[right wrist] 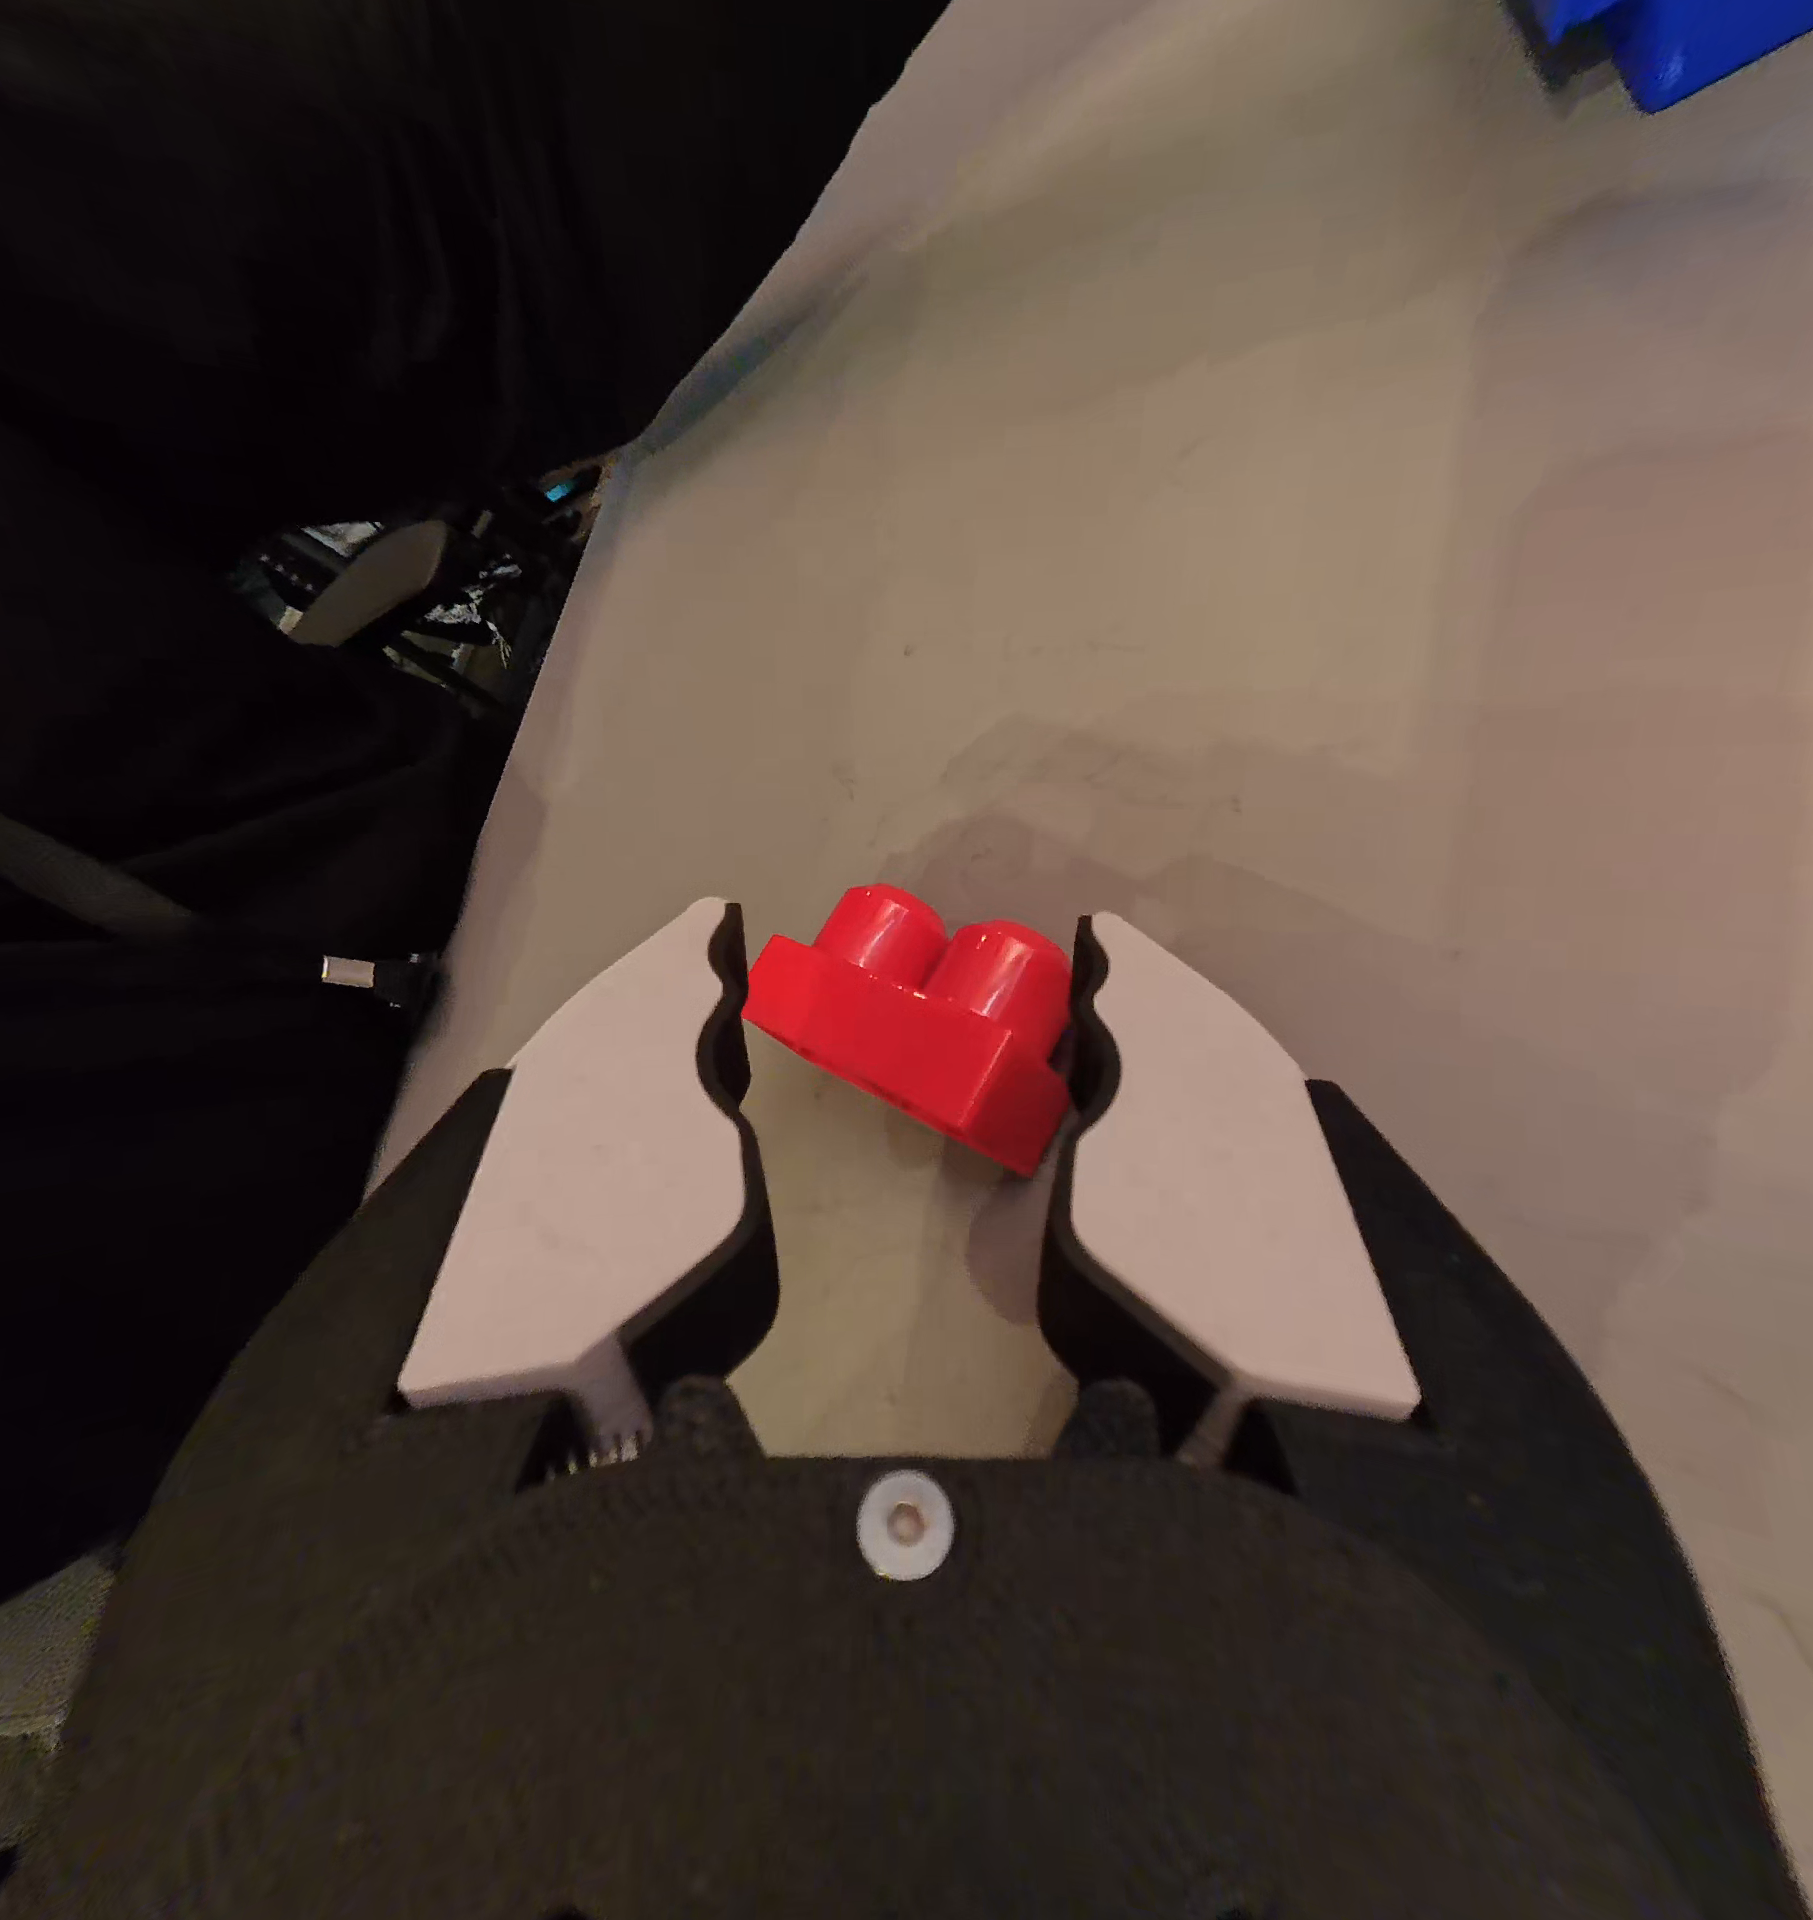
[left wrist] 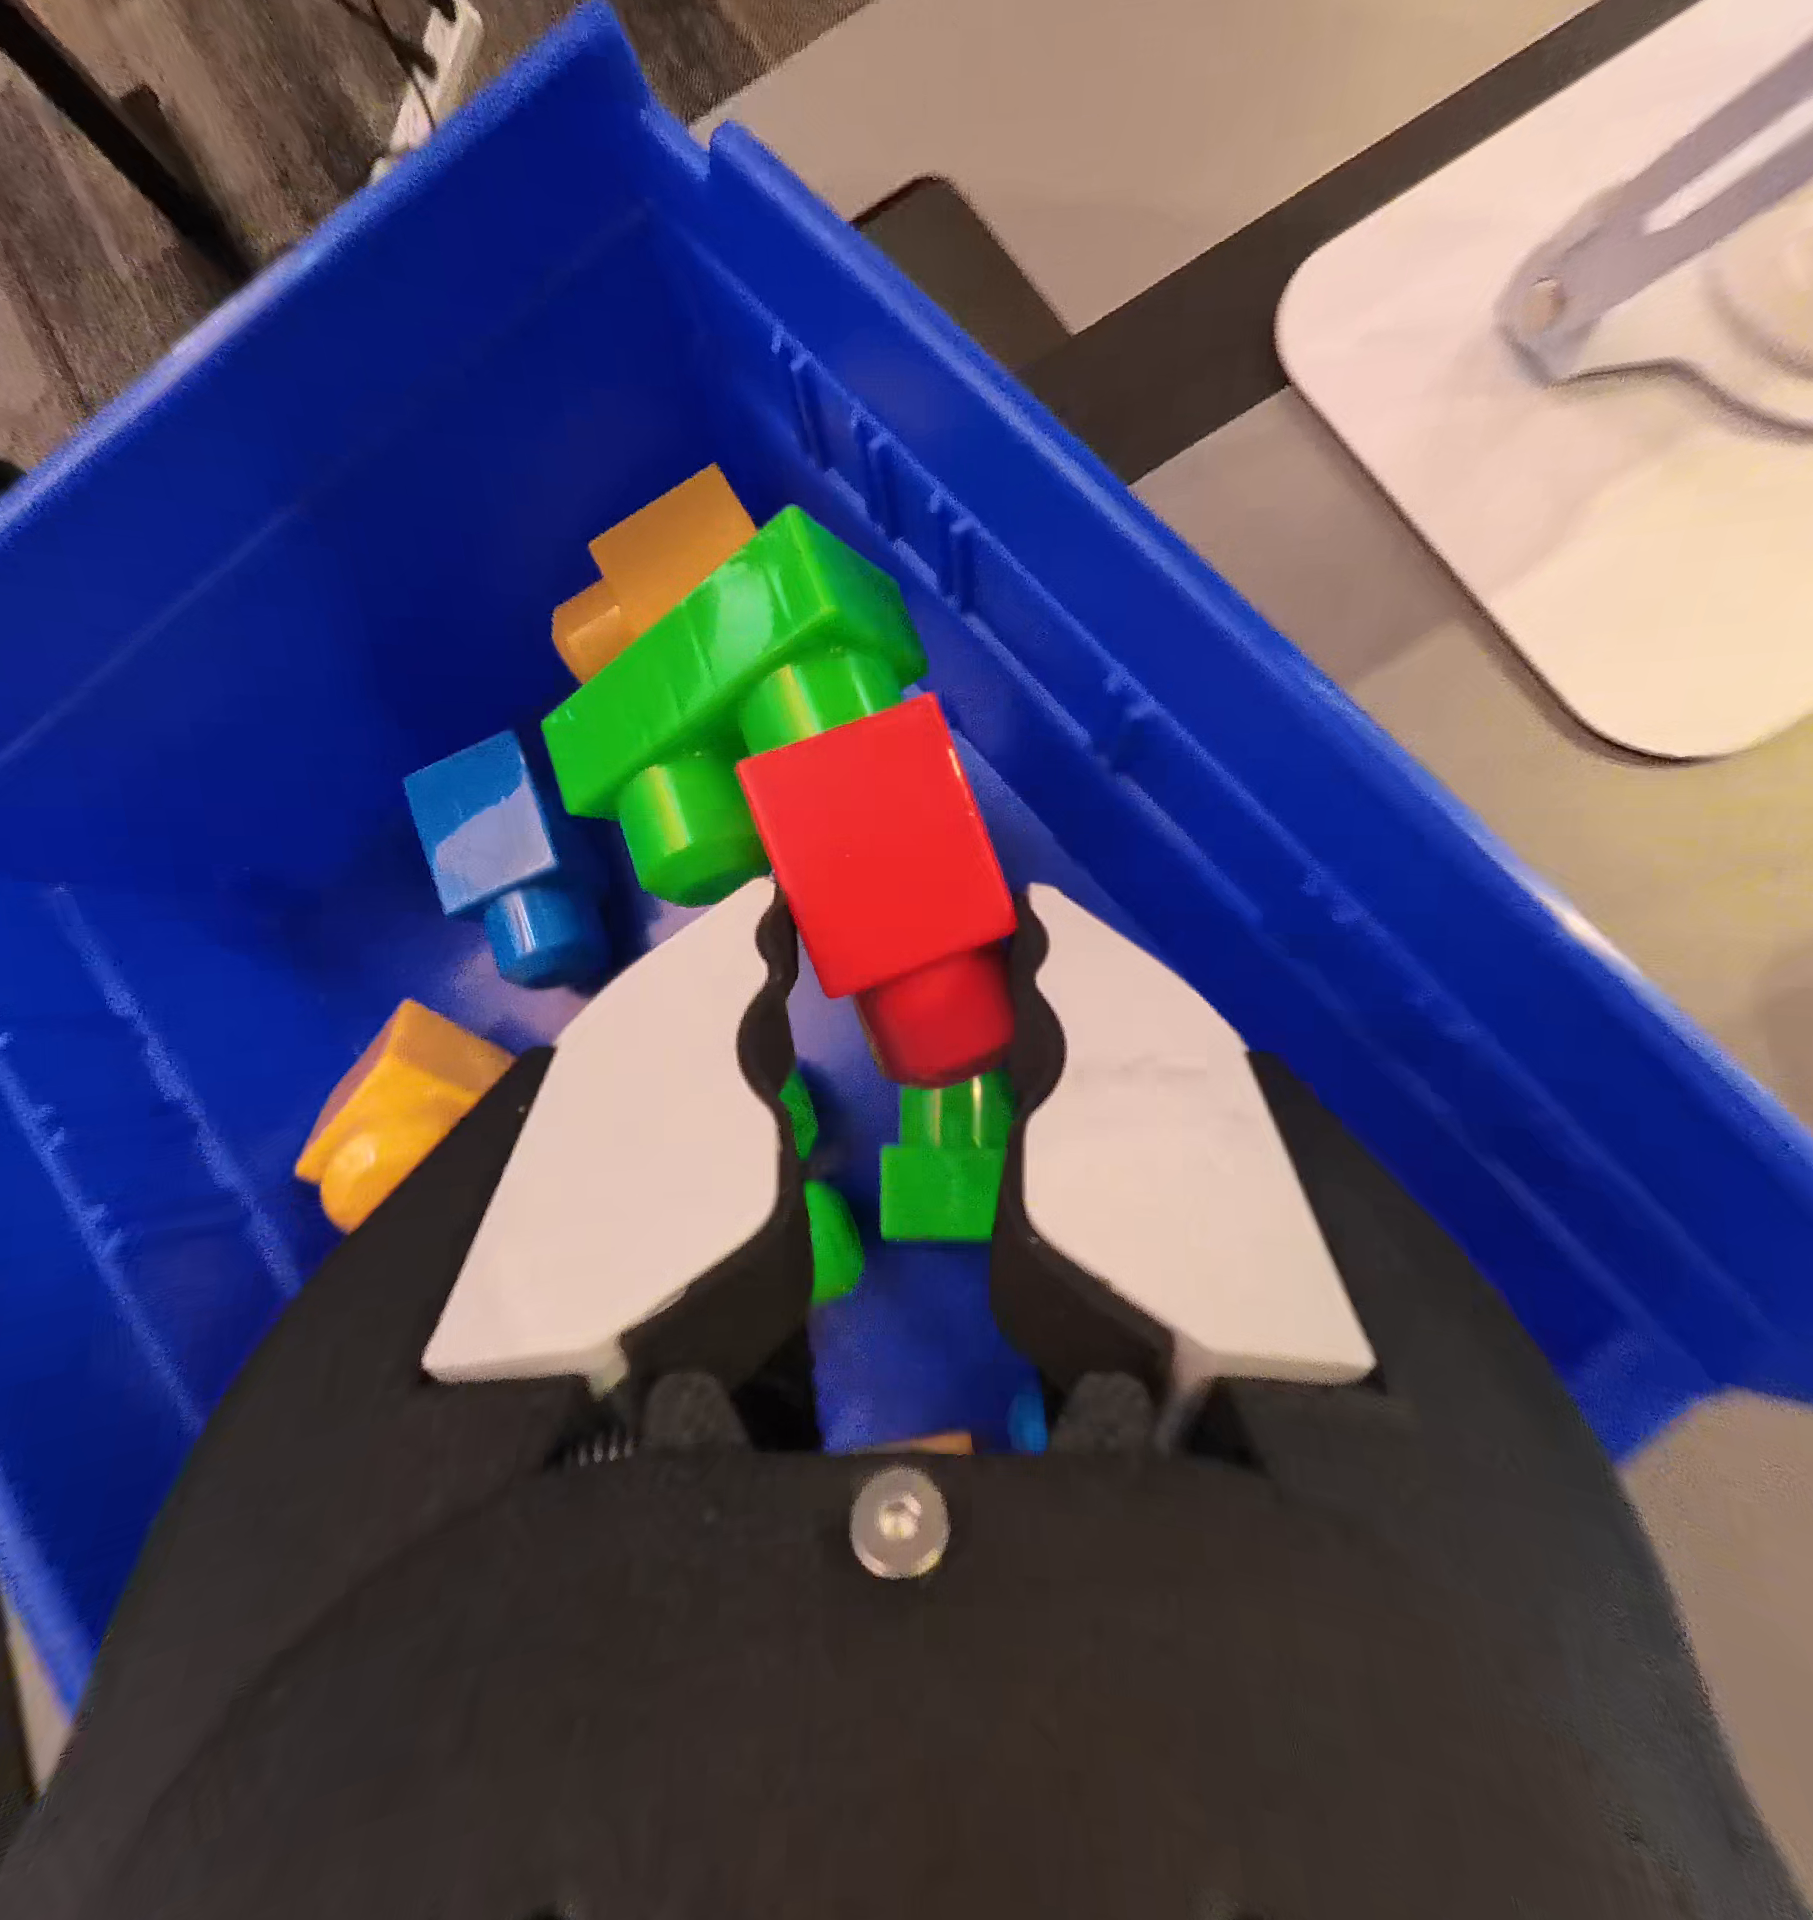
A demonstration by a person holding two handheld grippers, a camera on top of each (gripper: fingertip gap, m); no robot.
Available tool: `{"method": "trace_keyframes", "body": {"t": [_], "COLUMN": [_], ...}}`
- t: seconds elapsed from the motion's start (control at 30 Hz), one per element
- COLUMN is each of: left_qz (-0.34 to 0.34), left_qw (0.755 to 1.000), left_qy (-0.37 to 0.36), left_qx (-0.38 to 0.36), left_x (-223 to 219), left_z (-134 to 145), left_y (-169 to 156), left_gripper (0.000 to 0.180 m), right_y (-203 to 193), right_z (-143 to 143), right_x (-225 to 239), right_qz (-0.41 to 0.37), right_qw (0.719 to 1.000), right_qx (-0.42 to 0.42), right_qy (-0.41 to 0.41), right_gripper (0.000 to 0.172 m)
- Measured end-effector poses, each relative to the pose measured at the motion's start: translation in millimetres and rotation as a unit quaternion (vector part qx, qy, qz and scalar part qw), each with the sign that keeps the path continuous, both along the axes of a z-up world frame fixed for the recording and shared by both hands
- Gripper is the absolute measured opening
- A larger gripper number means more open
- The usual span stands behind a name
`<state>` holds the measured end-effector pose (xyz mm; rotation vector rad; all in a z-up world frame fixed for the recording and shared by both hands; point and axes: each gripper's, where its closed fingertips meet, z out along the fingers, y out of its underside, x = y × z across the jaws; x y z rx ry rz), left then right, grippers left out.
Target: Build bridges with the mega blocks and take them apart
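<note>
In the left wrist view my left gripper [left wrist: 894,935] reaches into a blue bin [left wrist: 1141,665] and is shut on a red one-stud block [left wrist: 871,842], with both pads on its sides. The red block's far end meets a stud of a green two-stud block [left wrist: 736,644]. Loose in the bin lie a blue block [left wrist: 486,821], orange blocks [left wrist: 663,551] [left wrist: 403,1101] and more green blocks [left wrist: 938,1184]. In the right wrist view my right gripper [right wrist: 907,966] is shut on a tilted red two-stud block [right wrist: 907,1039], held slantwise just over the pale table [right wrist: 1193,520].
A white rounded board [left wrist: 1608,499] with a clear object on it lies right of the bin, past a black strip [left wrist: 1172,364]. The table's edge [right wrist: 611,540] runs diagonally, with a dark drop to its left. A corner of the blue bin [right wrist: 1671,42] shows at the top right. The tips of one gripper are about 35 cm away from the tips of the other.
</note>
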<state>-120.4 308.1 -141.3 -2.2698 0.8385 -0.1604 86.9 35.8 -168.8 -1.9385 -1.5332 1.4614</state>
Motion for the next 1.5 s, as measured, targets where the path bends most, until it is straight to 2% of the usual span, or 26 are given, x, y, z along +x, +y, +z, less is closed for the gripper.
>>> {"method": "trace_keyframes", "body": {"t": [0.07, 0.17, 0.37, 0.5, 0.63, 0.73, 0.83, 0.9, 0.93, 1.03, 1.1, 1.13, 1.2, 1.23, 1.37, 1.5], "left_qz": [-0.010, -0.015, -0.024, -0.033, -0.040, -0.048, -0.045, -0.064, -0.084, -0.101, -0.082, -0.066, -0.055, -0.055, -0.072, -0.088], "left_qw": [1.000, 1.000, 1.000, 0.997, 0.993, 0.992, 0.986, 0.960, 0.953, 0.956, 0.984, 0.986, 0.981, 0.980, 0.987, 0.989], "left_qy": [-0.009, 0.009, -0.004, 0.008, 0.053, 0.065, 0.158, 0.272, 0.292, 0.272, 0.129, 0.096, 0.173, 0.180, 0.140, 0.108], "left_qx": [0.010, 0.009, -0.012, -0.066, -0.098, -0.101, -0.040, 0.000, 0.009, -0.043, -0.096, -0.117, -0.070, -0.056, -0.020, 0.038], "left_x": [-2, -10, -16, -14, -17, -15, -29, -44, -42, -37, -18, -17, -34, -35, -27, -13], "left_z": [10, 10, -2, -16, -29, -28, -20, -16, -16, -20, -13, -10, -3, 1, 12, 28], "left_y": [-18, -36, -37, -42, -46, -45, -34, -31, -32, -41, -42, -41, -29, -28, -35, -63], "left_gripper": [0.039, 0.039, 0.039, 0.039, 0.040, 0.039, 0.039, 0.039, 0.039, 0.039, 0.039, 0.039, 0.039, 0.038, 0.038, 0.038], "right_y": [0, -1, -2, -3, -3, -3, -4, -4, -4, -4, -5, -5, -5, -5, -4, -1], "right_z": [0, -2, -3, -3, -1, -1, -1, -1, -1, -1, -1, -1, -1, -1, 1, 3], "right_x": [0, -1, -1, 0, 0, 0, 0, 0, 0, 0, 0, 0, 0, 0, 0, 0], "right_qz": [-0.001, 0.001, 0.002, 0.006, 0.008, 0.010, 0.011, 0.011, 0.012, 0.013, 0.014, 0.014, 0.015, 0.015, 0.013, 0.006], "right_qw": [1.000, 1.000, 1.000, 1.000, 1.000, 1.000, 1.000, 1.000, 1.000, 1.000, 1.000, 1.000, 1.000, 1.000, 1.000, 1.000], "right_qx": [0.000, 0.005, 0.012, 0.010, 0.005, 0.005, 0.006, 0.006, 0.006, 0.007, 0.007, 0.008, 0.008, 0.008, 0.006, 0.001], "right_qy": [0.000, -0.005, -0.011, -0.010, -0.005, -0.005, -0.005, -0.005, -0.005, -0.005, -0.006, -0.006, -0.006, -0.006, -0.001, 0.008], "right_gripper": [0.060, 0.060, 0.060, 0.060, 0.060, 0.060, 0.060, 0.060, 0.060, 0.060, 0.060, 0.060, 0.059, 0.059, 0.059, 0.059]}}
